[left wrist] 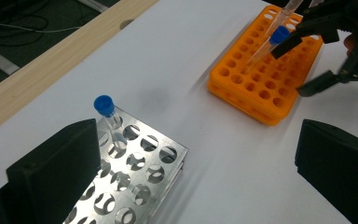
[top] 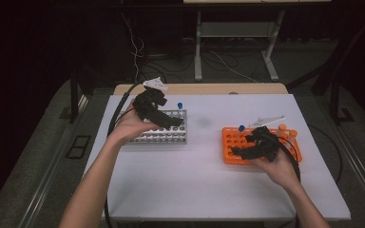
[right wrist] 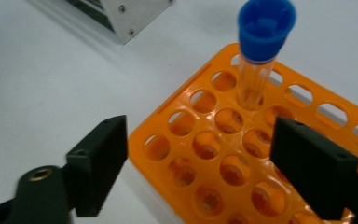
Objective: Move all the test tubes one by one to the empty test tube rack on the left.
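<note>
A metal rack (top: 161, 135) (left wrist: 140, 182) stands at the table's left with one blue-capped tube (top: 180, 105) (left wrist: 108, 114) upright at its far corner. My left gripper (top: 173, 122) (left wrist: 196, 163) hovers over that rack, open, with nothing between its jaws. At the right an orange rack (top: 233, 152) (right wrist: 168, 126) holds another blue-capped tube (top: 241, 128) (right wrist: 261, 51) near its far left corner. My right gripper (top: 237, 152) (right wrist: 198, 163) hangs just above the orange rack, open. The tube stands a little beyond its jaws, untouched.
Two orange-capped tubes (top: 287, 130) sit at the orange rack's far right. The white table top (top: 204, 180) lies between the racks, with a wooden strip (top: 199, 89) along its far edge. Cables trail from both grippers.
</note>
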`<state>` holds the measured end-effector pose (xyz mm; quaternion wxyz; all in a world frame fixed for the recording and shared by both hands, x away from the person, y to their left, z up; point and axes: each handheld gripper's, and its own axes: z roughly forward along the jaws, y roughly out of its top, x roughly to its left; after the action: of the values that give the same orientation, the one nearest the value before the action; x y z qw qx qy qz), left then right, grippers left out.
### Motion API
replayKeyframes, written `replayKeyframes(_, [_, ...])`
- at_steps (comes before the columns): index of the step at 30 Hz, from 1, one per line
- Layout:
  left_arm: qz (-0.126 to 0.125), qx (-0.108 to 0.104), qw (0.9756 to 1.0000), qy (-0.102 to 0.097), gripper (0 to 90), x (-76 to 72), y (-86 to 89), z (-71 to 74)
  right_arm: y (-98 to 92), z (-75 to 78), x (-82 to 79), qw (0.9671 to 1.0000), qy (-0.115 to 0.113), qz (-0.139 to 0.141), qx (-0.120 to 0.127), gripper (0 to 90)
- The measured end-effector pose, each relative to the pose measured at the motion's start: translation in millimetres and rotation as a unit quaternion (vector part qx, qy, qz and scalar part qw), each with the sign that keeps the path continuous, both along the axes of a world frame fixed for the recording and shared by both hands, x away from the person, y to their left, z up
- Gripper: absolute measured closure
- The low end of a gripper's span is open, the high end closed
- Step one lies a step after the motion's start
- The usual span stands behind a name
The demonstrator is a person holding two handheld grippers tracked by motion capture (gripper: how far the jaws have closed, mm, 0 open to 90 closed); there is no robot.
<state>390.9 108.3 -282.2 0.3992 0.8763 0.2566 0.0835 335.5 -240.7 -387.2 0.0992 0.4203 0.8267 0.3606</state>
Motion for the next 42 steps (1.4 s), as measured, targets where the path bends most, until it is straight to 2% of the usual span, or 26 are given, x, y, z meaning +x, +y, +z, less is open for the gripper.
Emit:
replayKeyframes(5, [0.0, -0.002, 1.0, -0.003, 0.0, -2.0, 1.1, 1.4, 3.9, -2.5, 5.8, 0.9995, -0.013, -0.02, -0.02, 38.8])
replayKeyframes(8, [-0.002, -0.001, 1.0, -0.004, 0.0, -3.0, 1.7, 1.8, 7.4, -3.4, 9.3, 0.9985, -0.023, -0.036, -0.034, 47.4])
replayKeyframes(18, [0.0, 0.001, 1.0, -0.006, 0.0, -4.4, 5.2, -0.1, 12.0, -8.7, 20.0, 0.9955, -0.047, -0.058, -0.058, 68.5])
replayKeyframes(31, [0.001, 0.001, 1.0, -0.005, 0.0, -4.7, 5.6, 0.3, 19.2, -9.8, 31.1, 0.9944, -0.067, -0.054, -0.062, 75.2])
replayKeyframes(37, [0.0, 0.003, 1.0, -0.003, 0.0, -4.0, 5.6, -0.2, 23.3, -8.8, 37.5, 0.9948, -0.065, -0.045, -0.064, 75.5])
replayKeyframes(42, [-0.004, 0.003, 1.0, -0.002, 0.0, -3.7, 2.7, -0.8, 20.3, -8.0, 41.0, 0.9962, -0.055, -0.043, -0.051, 75.7])
